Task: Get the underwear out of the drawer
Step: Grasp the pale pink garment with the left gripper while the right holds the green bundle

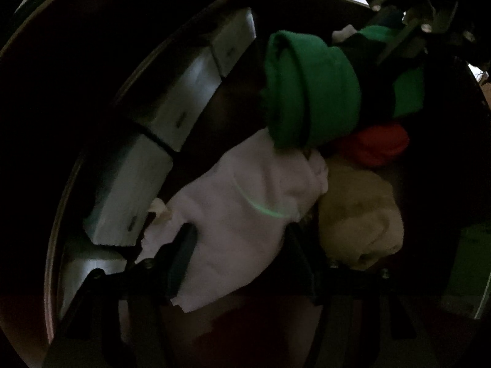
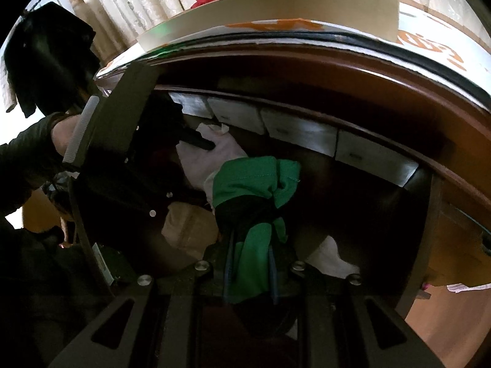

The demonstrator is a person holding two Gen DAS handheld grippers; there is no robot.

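Clamping a rolled green-and-black underwear bundle (image 2: 251, 214), right hand-held gripper (image 2: 250, 273) holds it above the dark wooden drawer (image 2: 383, 202). Left hand-held gripper (image 1: 236, 245), fingers spread, straddles a white folded cloth garment (image 1: 239, 202) inside, beside beige (image 1: 359, 214) and red (image 1: 377, 144) rolled pieces.

Left wrist view: drawer interior

Left gripper (image 1: 236, 254) fingers straddle white underwear (image 1: 233, 211). Green rolled underwear (image 1: 310, 92) is clamped by right gripper (image 1: 402, 40) above; beige (image 1: 359, 217) and red (image 1: 377, 144) garments lie beside.
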